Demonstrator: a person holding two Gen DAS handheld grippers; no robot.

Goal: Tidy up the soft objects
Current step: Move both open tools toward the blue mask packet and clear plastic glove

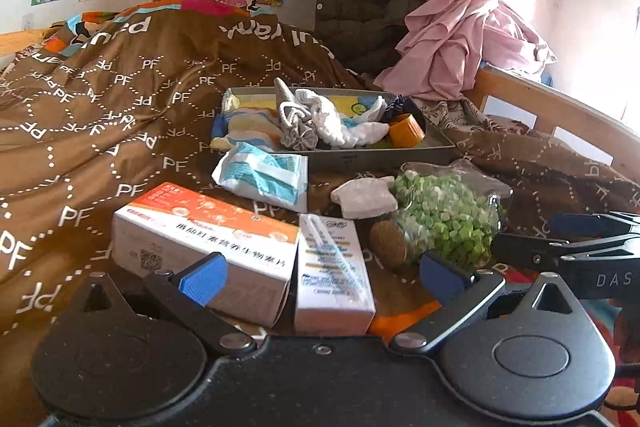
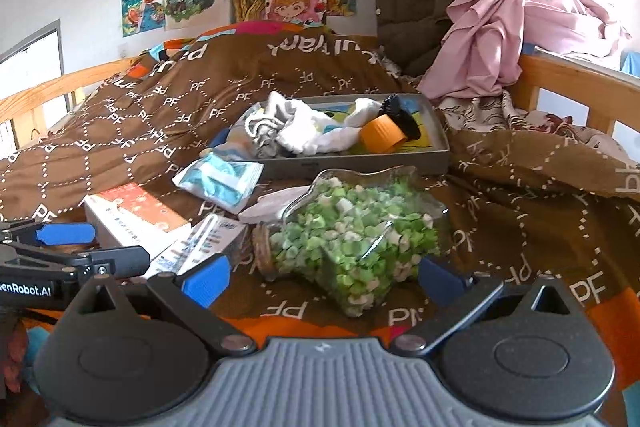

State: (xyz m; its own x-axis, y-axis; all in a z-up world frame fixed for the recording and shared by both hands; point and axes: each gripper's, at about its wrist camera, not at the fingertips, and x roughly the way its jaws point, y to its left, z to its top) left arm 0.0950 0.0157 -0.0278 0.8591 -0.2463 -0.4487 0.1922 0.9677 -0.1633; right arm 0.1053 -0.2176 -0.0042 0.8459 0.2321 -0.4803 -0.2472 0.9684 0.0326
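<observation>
Blue mask packet [image 1: 264, 173] lies beyond the empty, spread left gripper [image 1: 324, 277].

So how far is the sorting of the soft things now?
Socks and small cloths already lie in the grey tray. Both grippers, left and right, are open and hold nothing. The blue-white packet and the white pad lie outside on the blanket.

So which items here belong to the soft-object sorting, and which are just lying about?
Job:
grey tray
white sock
grey drawstring pouch
blue-white soft packet

Lying about:
orange-white box
small white box
jar of green pieces
pink cloth
</observation>
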